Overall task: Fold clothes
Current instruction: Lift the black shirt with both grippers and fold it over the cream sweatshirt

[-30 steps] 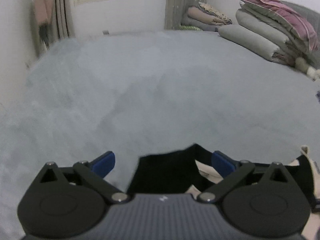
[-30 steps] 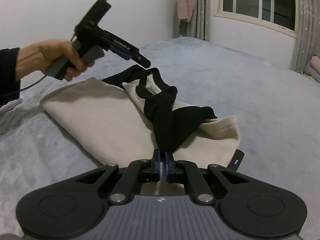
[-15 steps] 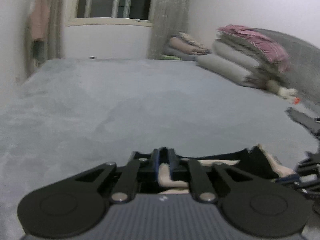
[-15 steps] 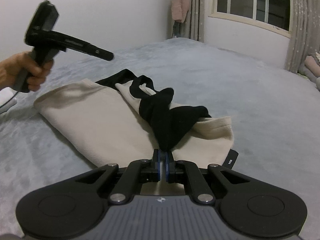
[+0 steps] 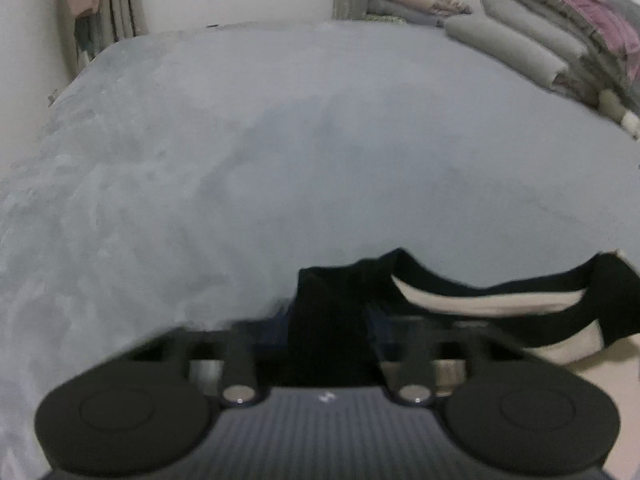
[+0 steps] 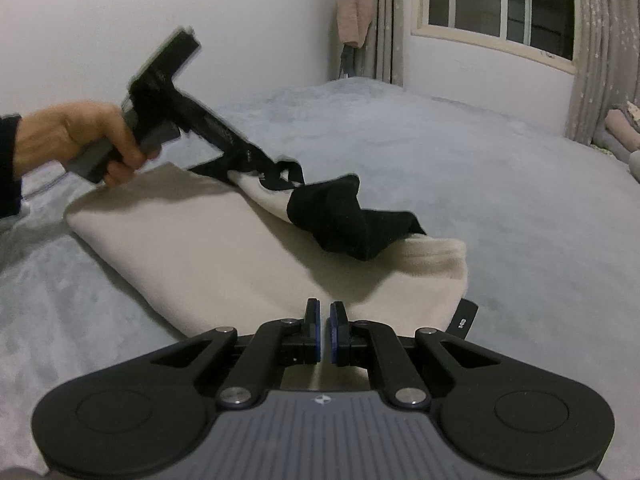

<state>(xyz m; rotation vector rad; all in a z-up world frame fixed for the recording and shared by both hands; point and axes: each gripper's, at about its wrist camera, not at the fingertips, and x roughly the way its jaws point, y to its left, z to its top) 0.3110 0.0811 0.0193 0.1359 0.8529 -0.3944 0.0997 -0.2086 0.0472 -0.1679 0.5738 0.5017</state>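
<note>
- Lying on the grey bed cover (image 6: 460, 152), the cream garment (image 6: 208, 248) with black trim shows at about 12 o'clock from the right gripper (image 6: 323, 320), with its black sleeve (image 6: 348, 220) bunched on top.
- Right gripper: its jaws stand slightly apart with only a thin gap, and they hold nothing; the cloth is just beyond the tips.
- Left gripper (image 6: 256, 162), held by a hand (image 6: 76, 140) at 10 o'clock, reaches into the black neckline (image 5: 480, 284). In its own view a black fold lies between the fingers, but the blur hides whether they pinch it, so I cannot tell.
- To do this step well, I judge the left side should grip the trim firmly and lift it only a little.
- The bunched sleeve should be spread flat, otherwise the fold will become thick and uneven.
- Pull slowly, because the soft cover below can drag the garment.
</note>
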